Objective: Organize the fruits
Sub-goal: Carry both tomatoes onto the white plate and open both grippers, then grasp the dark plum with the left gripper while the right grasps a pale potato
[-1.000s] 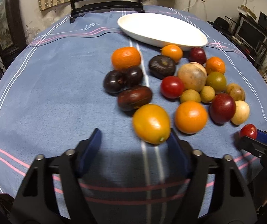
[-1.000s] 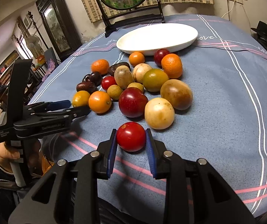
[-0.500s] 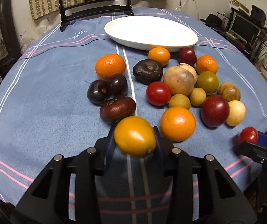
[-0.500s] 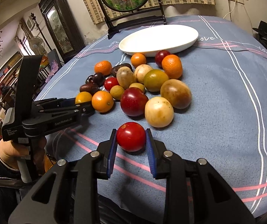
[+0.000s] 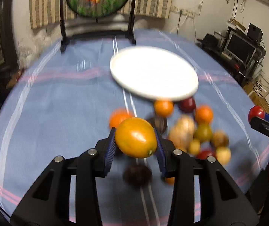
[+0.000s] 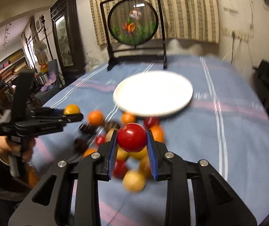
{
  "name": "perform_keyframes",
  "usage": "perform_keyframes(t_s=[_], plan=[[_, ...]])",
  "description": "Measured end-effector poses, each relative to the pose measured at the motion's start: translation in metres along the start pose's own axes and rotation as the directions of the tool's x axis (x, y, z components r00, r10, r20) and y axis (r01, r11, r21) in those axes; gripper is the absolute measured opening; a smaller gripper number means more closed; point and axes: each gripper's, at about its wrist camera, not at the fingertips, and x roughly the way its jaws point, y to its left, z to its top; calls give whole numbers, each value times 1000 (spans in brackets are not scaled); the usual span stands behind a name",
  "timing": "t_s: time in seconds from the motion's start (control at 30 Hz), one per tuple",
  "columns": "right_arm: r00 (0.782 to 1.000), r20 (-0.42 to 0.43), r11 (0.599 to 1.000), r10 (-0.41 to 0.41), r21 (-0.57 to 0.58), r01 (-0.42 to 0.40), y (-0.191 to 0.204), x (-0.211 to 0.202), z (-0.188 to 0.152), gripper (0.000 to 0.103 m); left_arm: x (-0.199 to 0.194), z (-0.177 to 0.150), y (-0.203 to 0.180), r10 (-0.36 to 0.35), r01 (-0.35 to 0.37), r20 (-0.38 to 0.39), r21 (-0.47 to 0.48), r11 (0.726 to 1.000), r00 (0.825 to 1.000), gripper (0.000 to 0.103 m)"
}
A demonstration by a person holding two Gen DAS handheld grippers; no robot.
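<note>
left gripper clamps the smooth yellow-orange fruit across its middle, right gripper pinches the red fruit; both look round, slippery, probably bruisable.

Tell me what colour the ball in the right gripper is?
Red. The ball shows best in the right wrist view, between the blue-padded fingers.

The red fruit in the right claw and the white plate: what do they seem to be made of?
Red fruit: smooth and glossy with a sharp highlight, so real waxy skin or plastic; I cannot tell which. White plate: probably glazed ceramic, though motion blur leaves melamine possible. The right claw is shut on the fruit.
</note>
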Motion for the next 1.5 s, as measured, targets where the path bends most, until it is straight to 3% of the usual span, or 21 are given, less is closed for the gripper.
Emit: perform_keyframes(t_s=[0.17,0.37,0.5,0.7,0.8,0.87,0.93,0.97,1.07,1.17,1.23,1.33,1.4,1.5], plan=[[997,-3,997,-75,-28,74,-22,62,51,30,31,65,-9,44,-46,54,27,999,998,39],[989,-103,993,-111,40,115,-66,153,89,30,117,118,-11,107,-106,-11,36,994,994,39],[971,-192,988,-141,42,152,-82,213,108,30,171,137,-7,162,-161,-75,24,987,984,39],[938,-313,987,-147,21,162,-89,271,124,31,224,156,-5,174,-175,-159,12,985,972,40],[921,-346,983,-178,-12,186,-89,285,126,47,235,159,-1,202,-207,-164,-13,978,966,41],[927,-312,977,-210,-25,213,-88,279,126,55,231,160,1,191,-198,-154,-34,980,969,48],[937,-285,978,-200,5,211,-94,267,125,58,221,160,0,196,-201,-131,-26,979,972,71],[942,-281,980,-183,27,198,-97,260,124,58,210,159,-1,211,-213,-98,-16,977,973,75],[948,-269,976,-172,85,201,-108,236,118,58,186,154,-4,244,-245,-52,-3,970,968,76],[965,-232,973,-124,161,164,-110,206,109,58,163,144,-9,233,-233,-61,-1,972,971,76],[975,-186,979,-123,139,150,-98,175,98,58,140,132,-11,186,-186,-40,-10,982,982,78],[976,-172,987,-132,66,145,-75,138,75,64,101,111,-16,217,-218,23,12,976,976,90],[978,-168,990,-125,45,134,-62,114,56,65,74,92,-17,214,-215,63,8,977,975,90],[983,-150,992,-106,49,115,-45,81,30,66,50,63,-13,195,-195,63,-11,981,979,92]])
